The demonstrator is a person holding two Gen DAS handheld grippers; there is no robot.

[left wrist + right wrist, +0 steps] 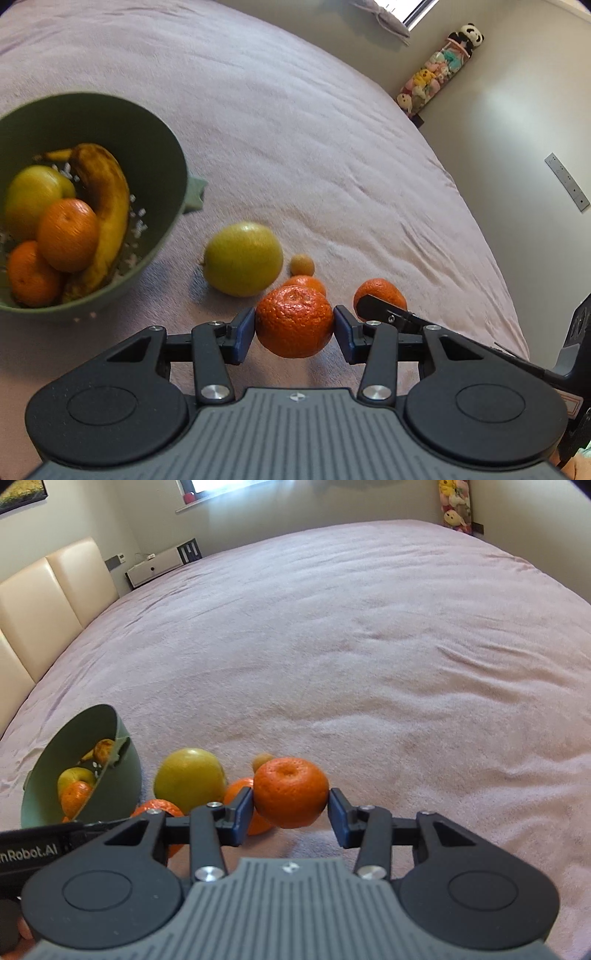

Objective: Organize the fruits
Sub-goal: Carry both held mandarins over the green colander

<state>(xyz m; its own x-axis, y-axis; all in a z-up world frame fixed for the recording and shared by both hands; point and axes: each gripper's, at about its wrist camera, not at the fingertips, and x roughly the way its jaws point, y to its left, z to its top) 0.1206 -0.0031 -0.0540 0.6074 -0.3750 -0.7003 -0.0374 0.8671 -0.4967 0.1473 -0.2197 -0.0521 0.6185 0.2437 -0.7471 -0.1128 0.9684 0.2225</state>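
My left gripper (294, 328) is shut on a mandarin (294, 317), its blue pads pressing both sides, just above the pink bedcover. My right gripper (291, 806) is shut on a second mandarin (291, 790), likewise held off the cover. In the left wrist view that second mandarin (380, 291) shows to the right, behind one of the right gripper's black fingers (384, 314). On the cover lie a green apple (242, 258) (189, 781), a third mandarin (308, 282) (238, 788) and a small yellowish fruit (302, 264) (263, 760). The green colander bowl (159, 140) (122, 738) stands to the left.
The bowl holds a banana (107, 206), an apple (31, 195) and two mandarins (68, 234). The pink bedcover (369, 646) stretches wide beyond the fruit. A cream headboard (48, 602) is at far left, and a column of plush toys (439, 70) stands in the corner.
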